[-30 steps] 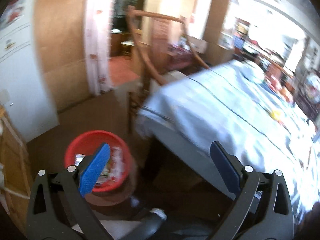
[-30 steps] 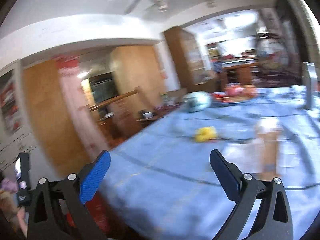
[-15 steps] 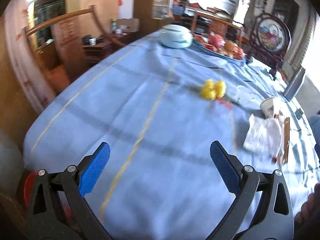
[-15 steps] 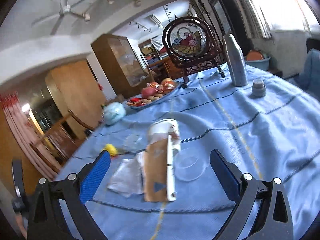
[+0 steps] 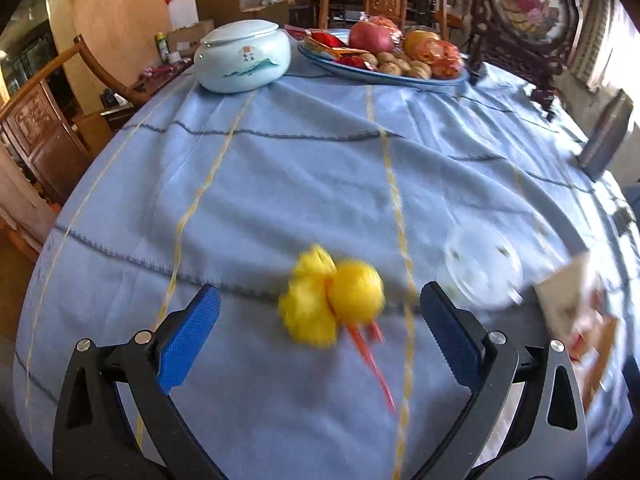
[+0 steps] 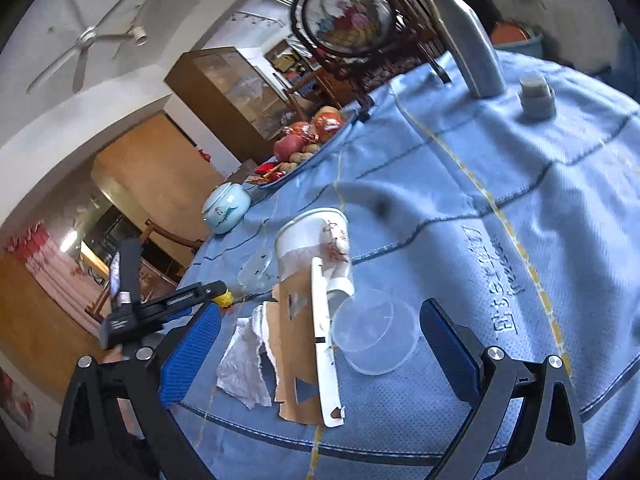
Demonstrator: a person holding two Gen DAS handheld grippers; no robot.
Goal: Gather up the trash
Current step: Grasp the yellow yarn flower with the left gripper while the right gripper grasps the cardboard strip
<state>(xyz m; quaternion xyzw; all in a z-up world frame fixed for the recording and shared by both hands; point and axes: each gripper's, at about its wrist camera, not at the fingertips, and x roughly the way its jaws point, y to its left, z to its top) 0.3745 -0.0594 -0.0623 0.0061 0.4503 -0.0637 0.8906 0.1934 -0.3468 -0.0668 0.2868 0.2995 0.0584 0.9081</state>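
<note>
Trash lies scattered on the blue tablecloth point(image 5: 304, 184) of a round table. In the left wrist view a yellow crumpled wrapper point(image 5: 332, 306) with an orange-red strip trailing from it sits on the cloth just ahead of the left gripper point(image 5: 318, 340), between the lines of its two blue pads; the fingers stand wide apart and hold nothing. To the right of the wrapper lies a clear plastic lid point(image 5: 482, 266), and beyond that, at the frame edge, a blurred piece of brown card.

In the right wrist view the right gripper point(image 6: 318, 342) also has its fingers spread wide, empty, above the cloth. Between and ahead of them lie a tipped paper cup point(image 6: 320, 240), a torn brown and white carton point(image 6: 306, 344) lying against it, a crumpled tissue point(image 6: 244, 364) to the left of the carton, and a clear round lid point(image 6: 374, 334) touching the carton's right side. The left gripper's body shows at the left, over the yellow wrapper.

Farther back stand a pale blue lidded jar point(image 5: 244, 56), a platter of fruit and nuts point(image 5: 384, 58), a silver bottle point(image 6: 468, 40) and its cap point(image 6: 536, 96).
</note>
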